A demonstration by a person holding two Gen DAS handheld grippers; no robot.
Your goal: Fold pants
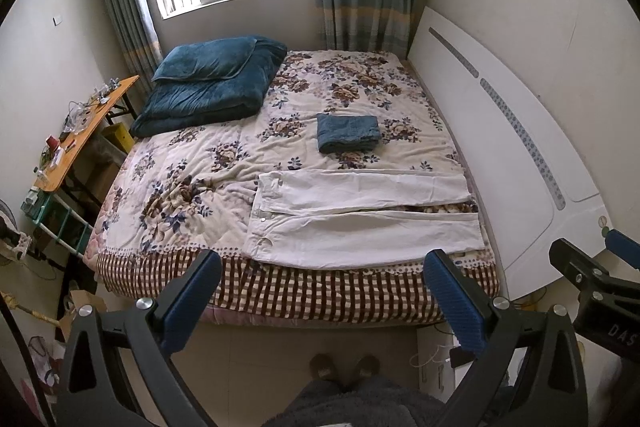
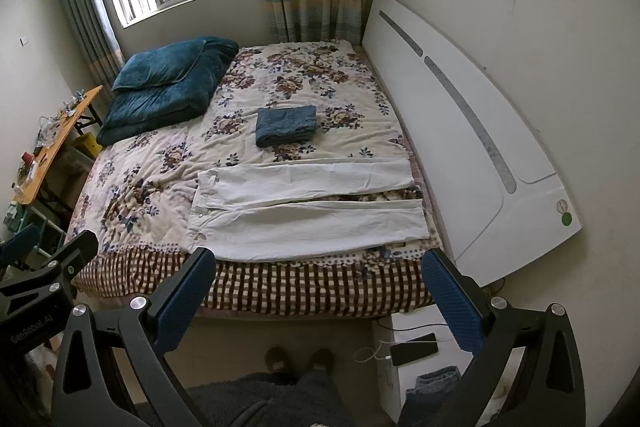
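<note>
Held side by side above the floor before the near edge of the bed, well apart from the cloth: left black two-finger gripper with blue pads (image 1: 322,283) and right black two-finger gripper with blue pads (image 2: 318,281), both with jaws spread wide, clamping nothing. Spread flat along the near edge of the floral quilted bedspread (image 1: 192,183): long cream-white cotton pants (image 1: 360,215), waistband to the left, two legs running right, slightly parted. Beyond them, farther on the bed: small folded dark-blue garment (image 1: 347,132).
</note>
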